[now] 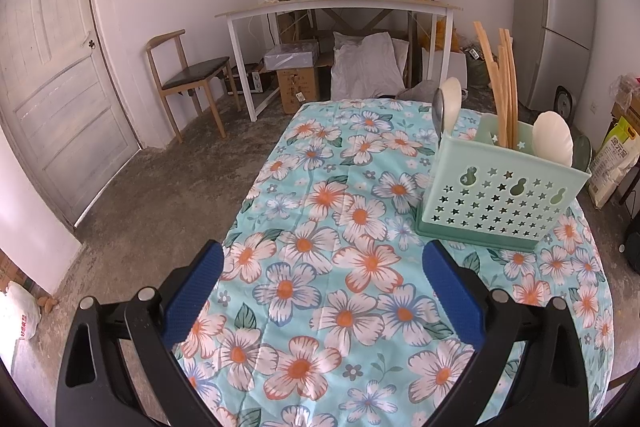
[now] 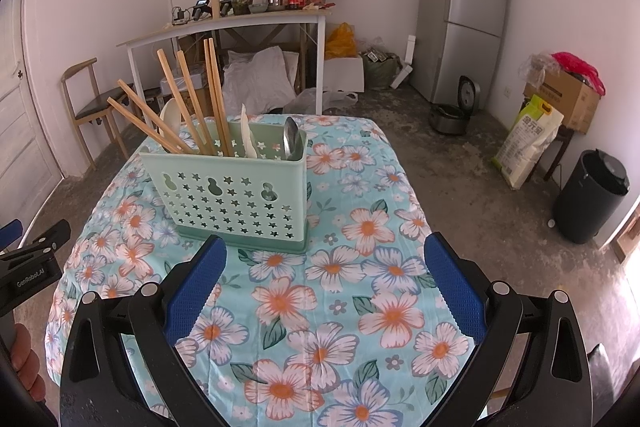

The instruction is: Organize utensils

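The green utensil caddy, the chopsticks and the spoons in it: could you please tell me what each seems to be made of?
Utensil caddy: moulded matte plastic, judging by its punched star holes. Chopsticks: pale tan, unvarnished, probably bamboo or wood. White spoon: smooth and glossy, ceramic or melamine; hard to tell. Grey spoon: reflective sheen, likely stainless steel.

One green utensil caddy (image 2: 236,195) on the table holds six wooden chopsticks (image 2: 188,107), two white spoons (image 1: 554,137) and one metal spoon (image 2: 291,143).
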